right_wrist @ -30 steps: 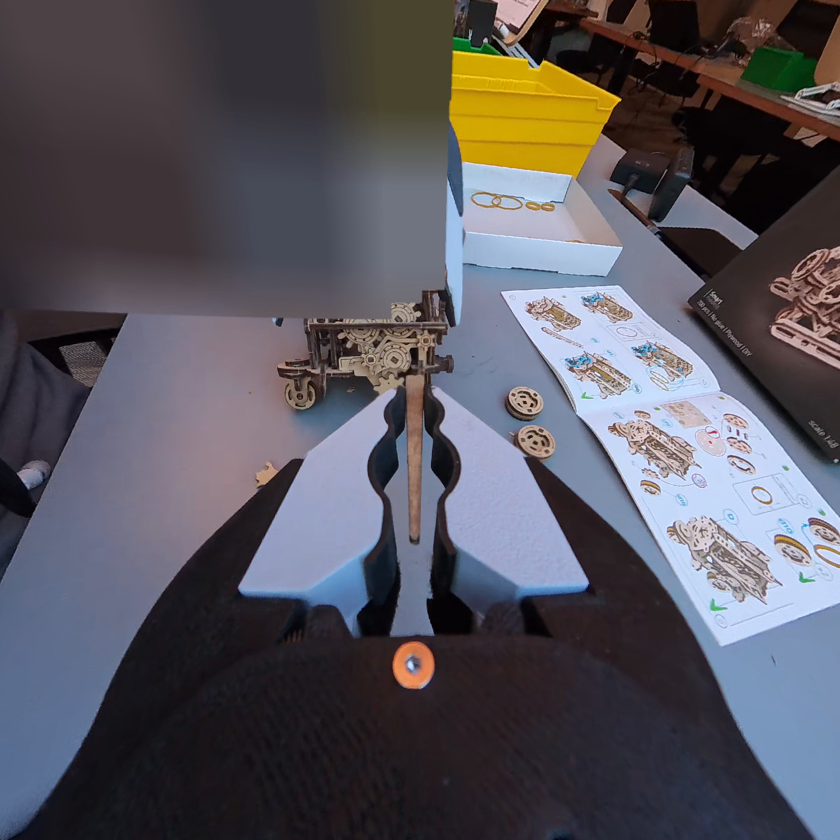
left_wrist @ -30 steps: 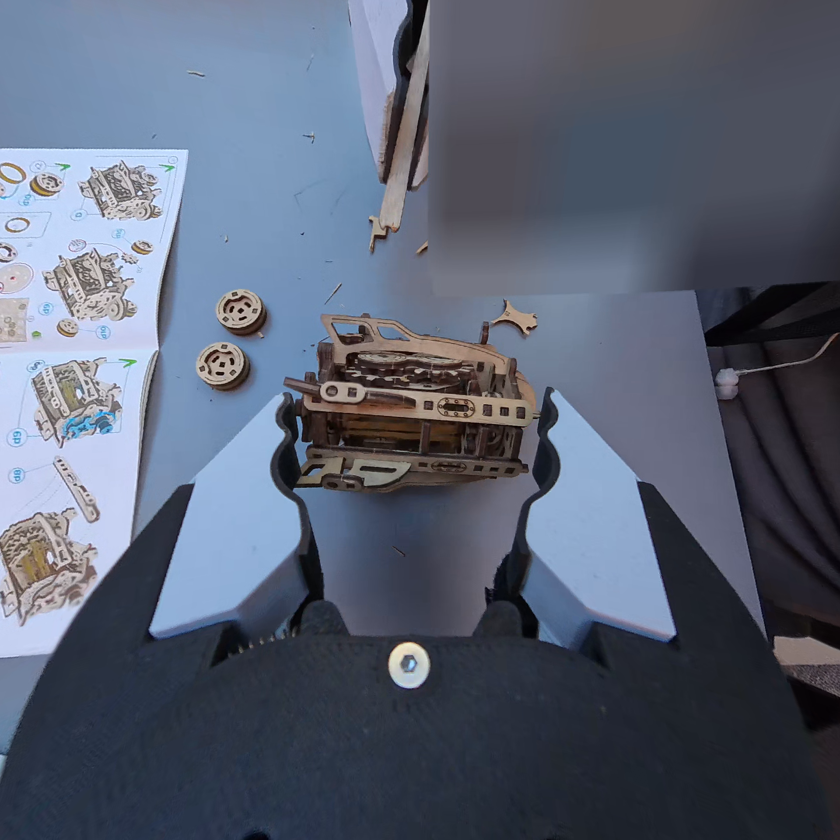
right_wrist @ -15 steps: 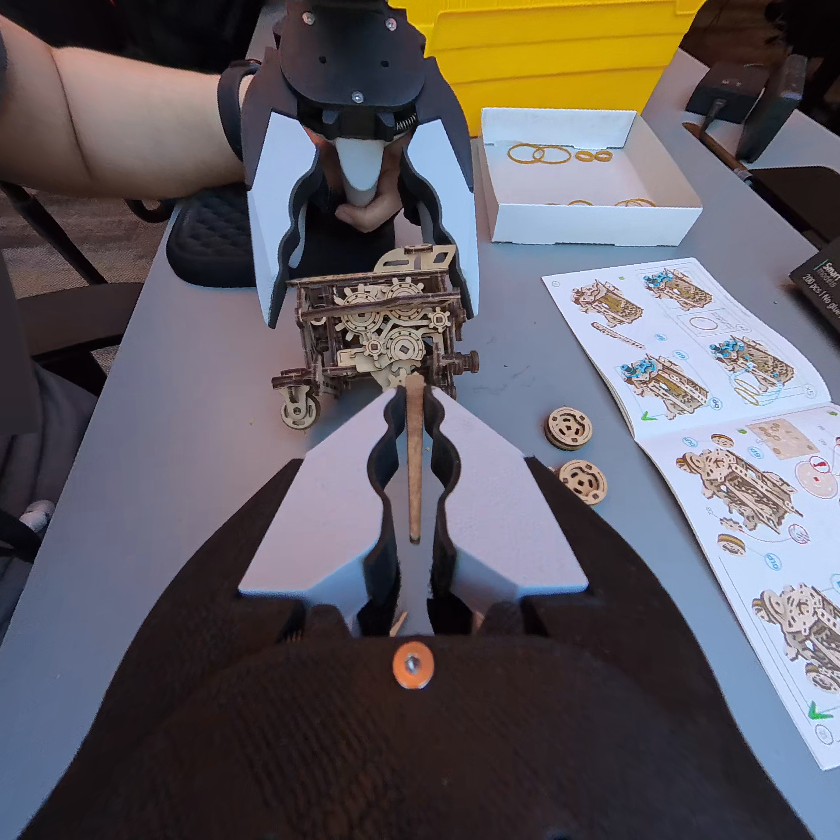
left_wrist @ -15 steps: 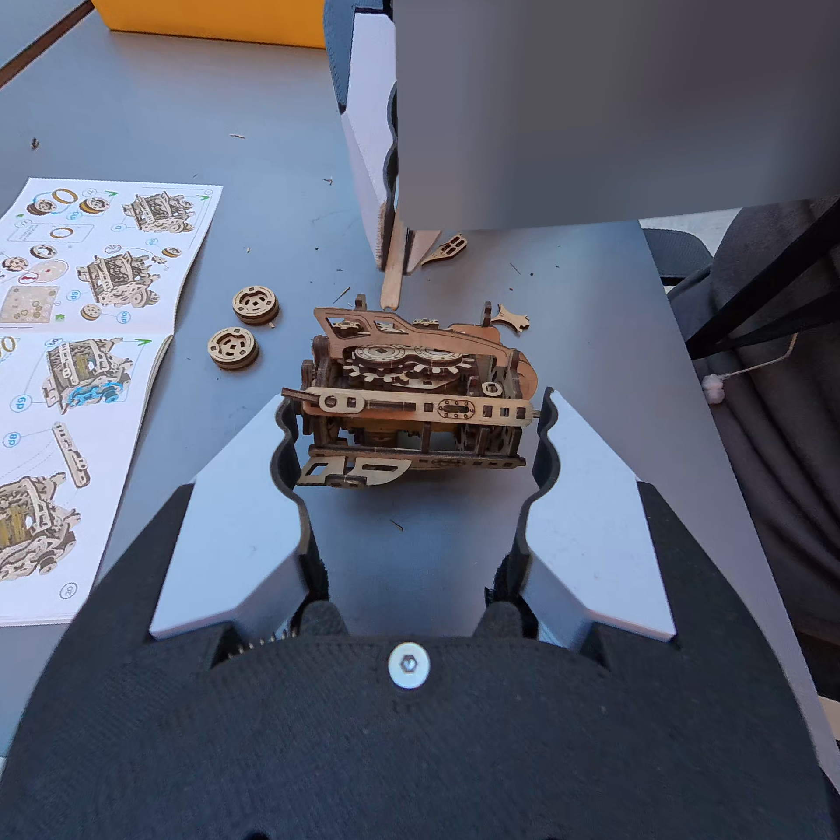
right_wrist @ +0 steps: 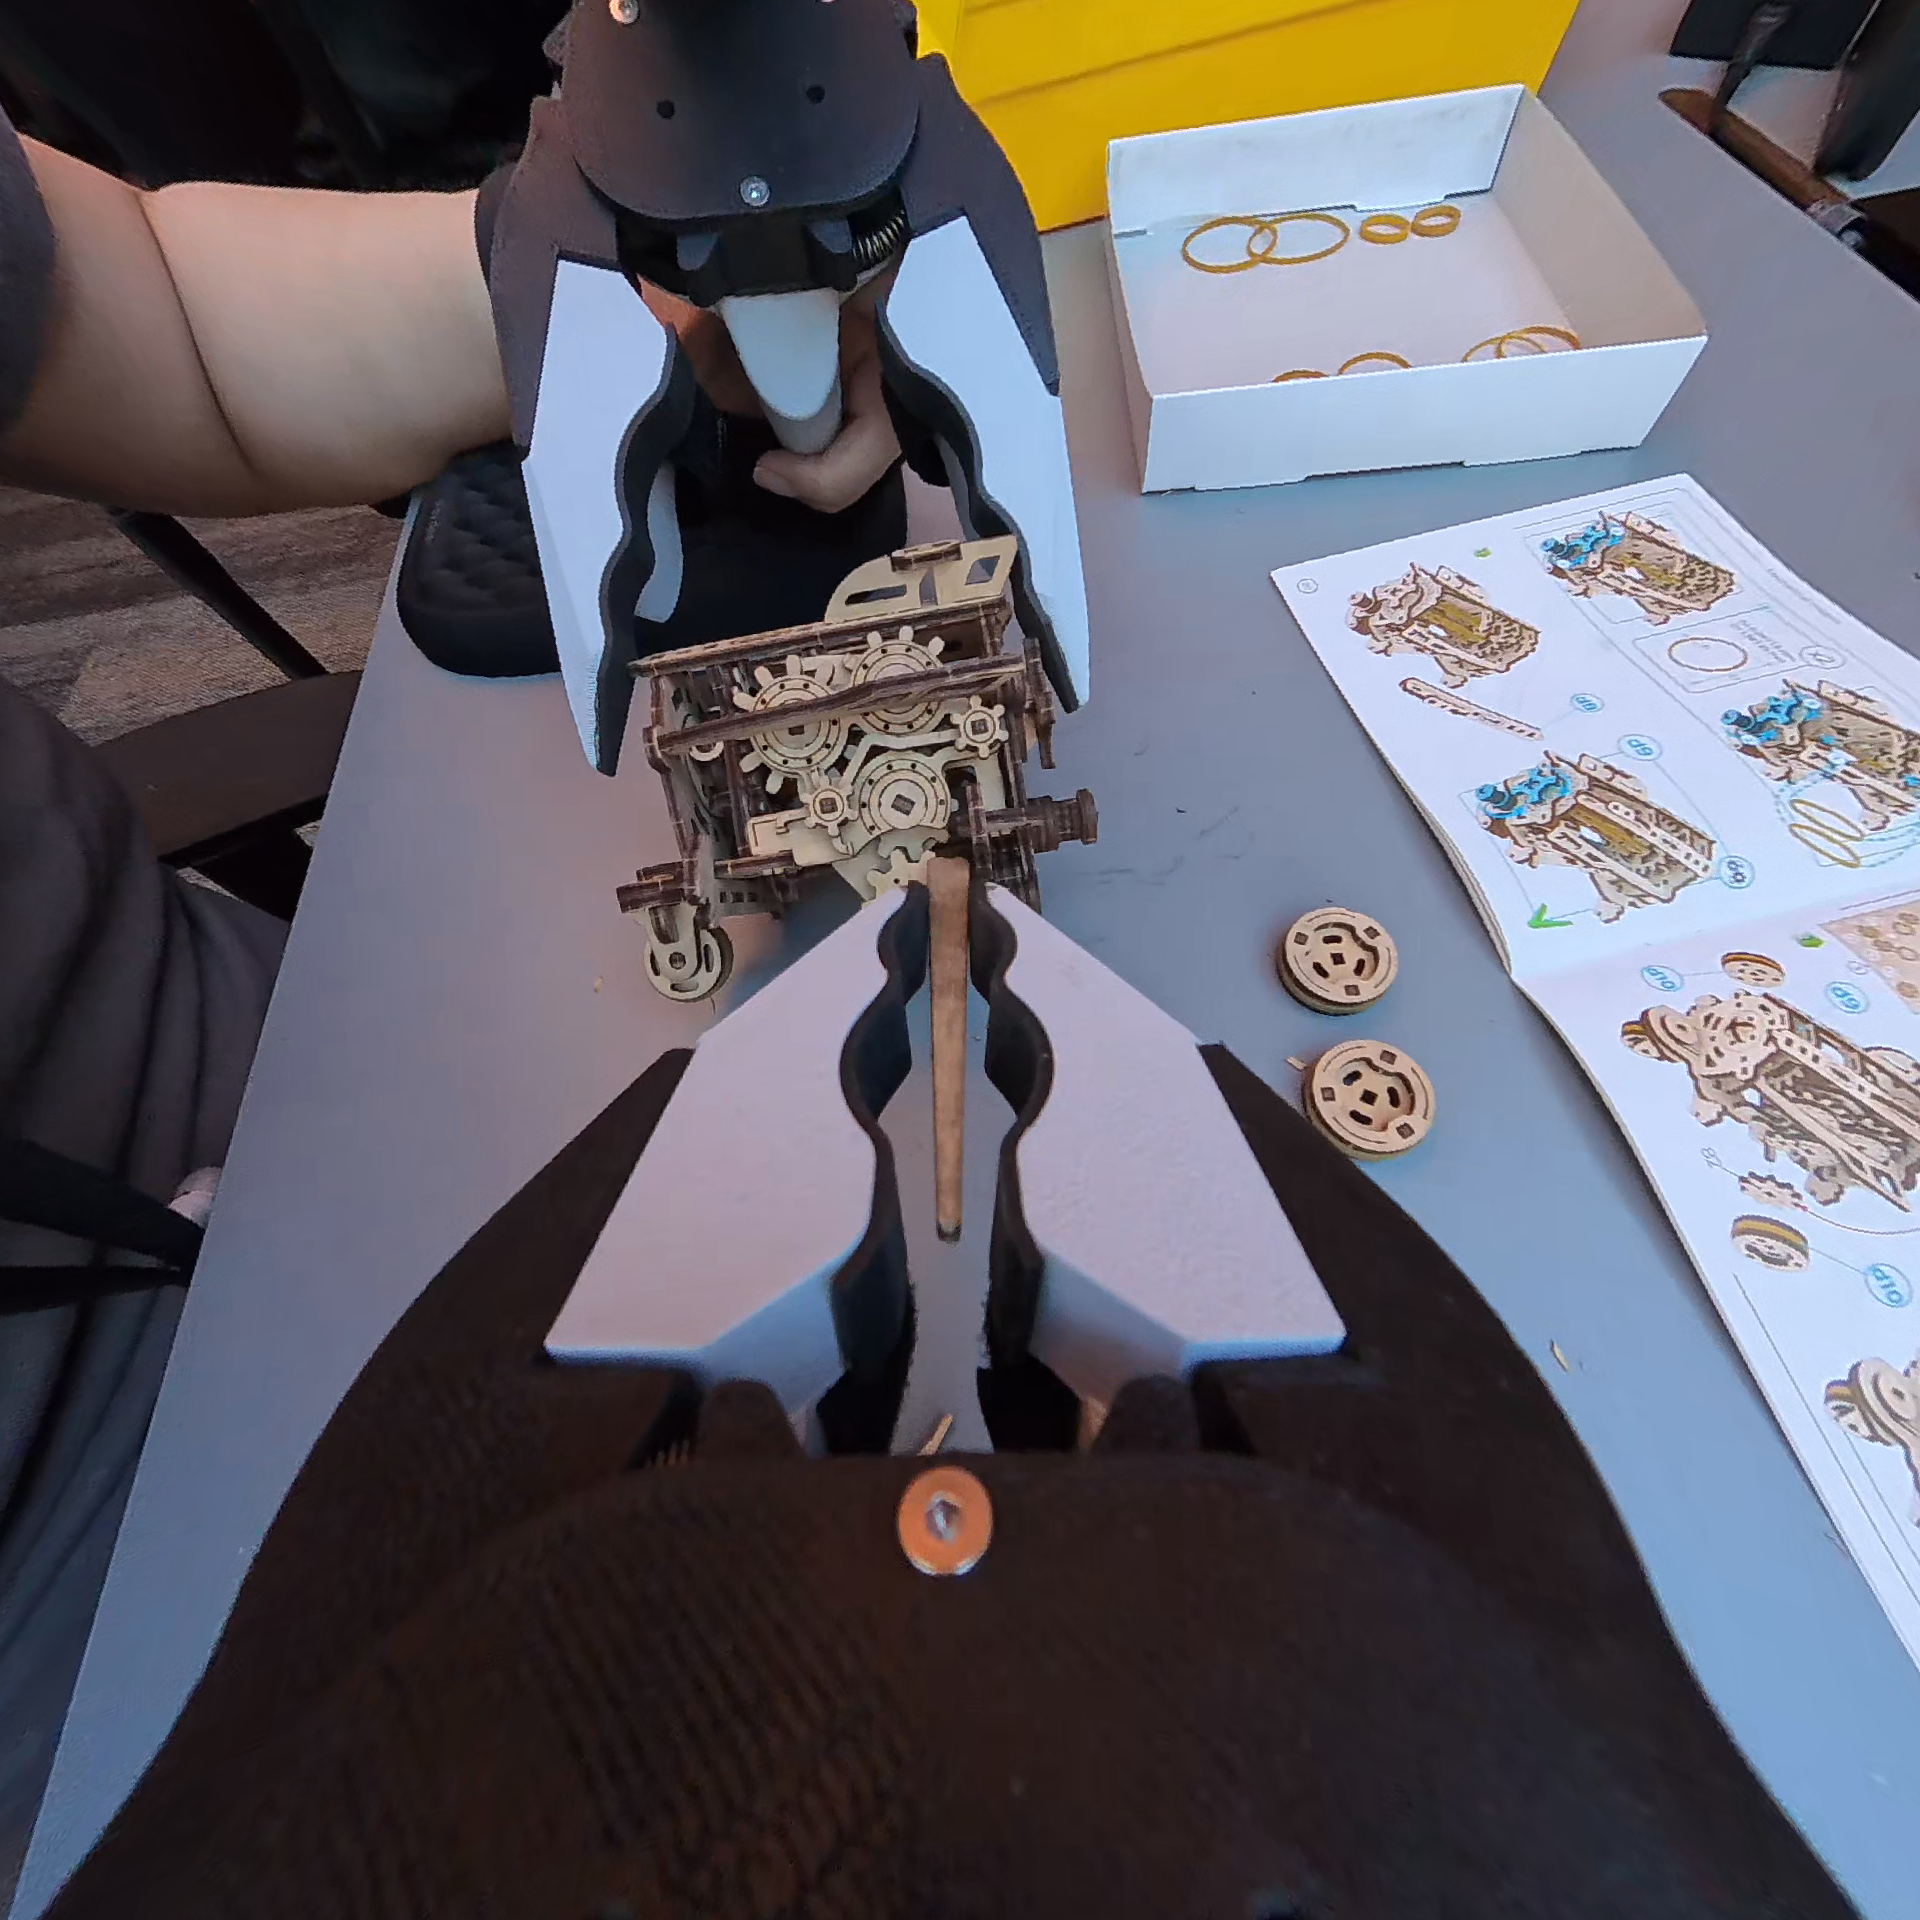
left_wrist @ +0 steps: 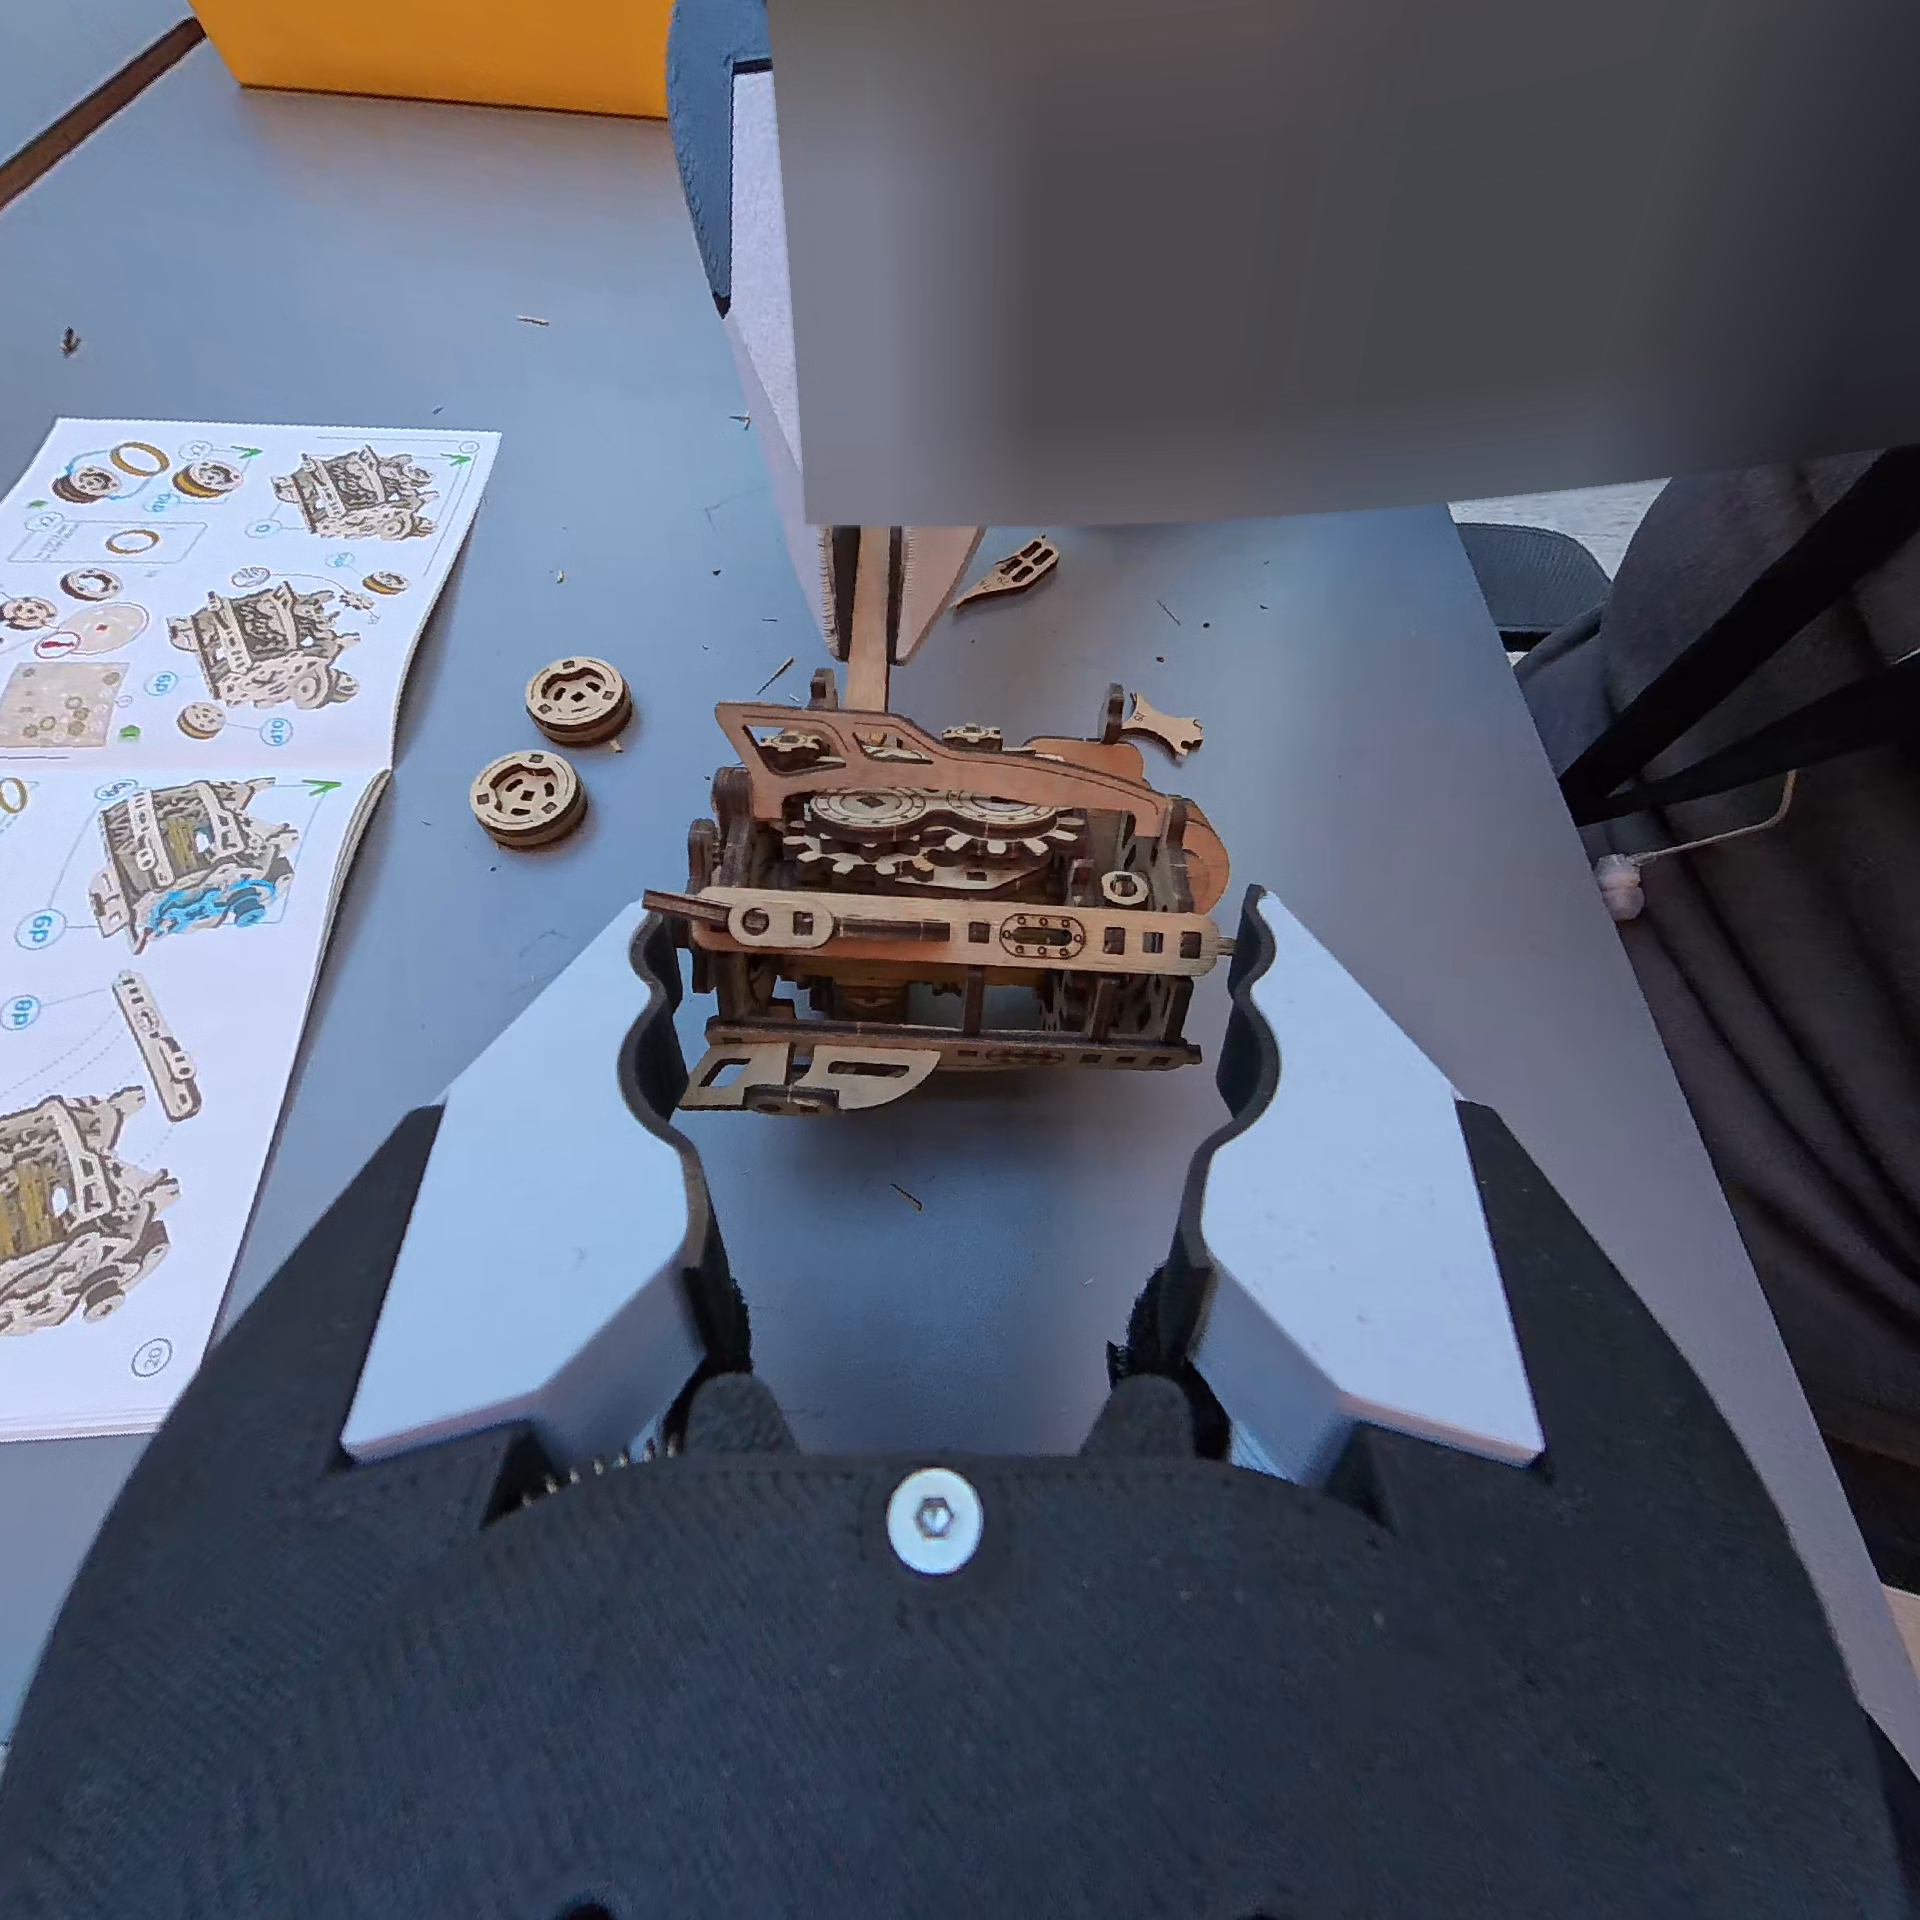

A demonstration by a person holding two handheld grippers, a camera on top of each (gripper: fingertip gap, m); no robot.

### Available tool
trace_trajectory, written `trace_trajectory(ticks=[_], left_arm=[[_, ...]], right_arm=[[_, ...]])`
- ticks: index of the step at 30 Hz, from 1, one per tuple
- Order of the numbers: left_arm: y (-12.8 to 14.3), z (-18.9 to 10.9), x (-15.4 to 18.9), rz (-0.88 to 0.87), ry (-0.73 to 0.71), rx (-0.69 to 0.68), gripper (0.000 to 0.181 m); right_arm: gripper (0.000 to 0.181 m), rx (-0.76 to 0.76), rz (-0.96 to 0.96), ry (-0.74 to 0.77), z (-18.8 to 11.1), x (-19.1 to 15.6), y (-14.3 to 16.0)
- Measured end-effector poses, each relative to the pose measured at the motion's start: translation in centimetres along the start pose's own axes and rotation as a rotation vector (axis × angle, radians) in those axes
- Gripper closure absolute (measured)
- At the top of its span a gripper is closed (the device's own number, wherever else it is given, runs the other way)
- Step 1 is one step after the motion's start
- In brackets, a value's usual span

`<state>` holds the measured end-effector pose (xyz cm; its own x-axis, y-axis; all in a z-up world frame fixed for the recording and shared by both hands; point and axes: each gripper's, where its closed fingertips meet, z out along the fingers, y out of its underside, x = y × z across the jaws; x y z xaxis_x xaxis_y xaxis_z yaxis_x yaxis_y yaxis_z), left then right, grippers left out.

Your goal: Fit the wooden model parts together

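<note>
The wooden gear model (left_wrist: pixel 935 914) sits between the fingers of my left gripper (left_wrist: pixel 951 930), which is shut on its two ends. The right wrist view shows the model (right_wrist: pixel 831 769) with one wheel on the grey table and the left gripper (right_wrist: pixel 836 717) straddling it from behind. My right gripper (right_wrist: pixel 948 914) is shut on a thin flat wooden part (right_wrist: pixel 948 1039), seen edge-on. The part's tip is at the model's lower front side. In the left wrist view this part (left_wrist: pixel 868 613) hangs from the right gripper (left_wrist: pixel 748 364) just behind the model.
Two loose wooden wheels (right_wrist: pixel 1335 958) (right_wrist: pixel 1369 1099) lie right of the model, beside an open instruction booklet (right_wrist: pixel 1662 831). A white box (right_wrist: pixel 1403 426) with rubber bands and a yellow bin (right_wrist: pixel 1195 62) stand behind. Wood scraps (left_wrist: pixel 1164 722) lie near the table's edge. A person's arm (right_wrist: pixel 260 343) is at the left. Spacing between my two grippers at the tips: around 5 cm.
My right gripper has moved in with the wooden part until its tip reaches the model. The left gripper keeps its hold on the model, and its view has tipped lower toward the table.
</note>
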<state>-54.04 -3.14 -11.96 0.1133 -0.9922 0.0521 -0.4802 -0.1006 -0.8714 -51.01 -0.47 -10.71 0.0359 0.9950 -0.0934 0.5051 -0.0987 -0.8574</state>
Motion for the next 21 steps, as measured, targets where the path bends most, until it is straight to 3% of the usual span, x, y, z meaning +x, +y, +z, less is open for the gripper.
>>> trace_trajectory(ticks=[10, 21], left_arm=[[0.0, 0.0, 0.01, 0.0, 0.002, 0.003, 0.076], [0.03, -0.07, 0.03, -0.001, 0.006, 0.009, 0.076]], right_arm=[[0.175, 0.019, 0.063, -0.053, -0.36, -0.19, -0.19], [0.175, -0.089, 0.016, -0.064, 0.11, -0.5, 0.05]])
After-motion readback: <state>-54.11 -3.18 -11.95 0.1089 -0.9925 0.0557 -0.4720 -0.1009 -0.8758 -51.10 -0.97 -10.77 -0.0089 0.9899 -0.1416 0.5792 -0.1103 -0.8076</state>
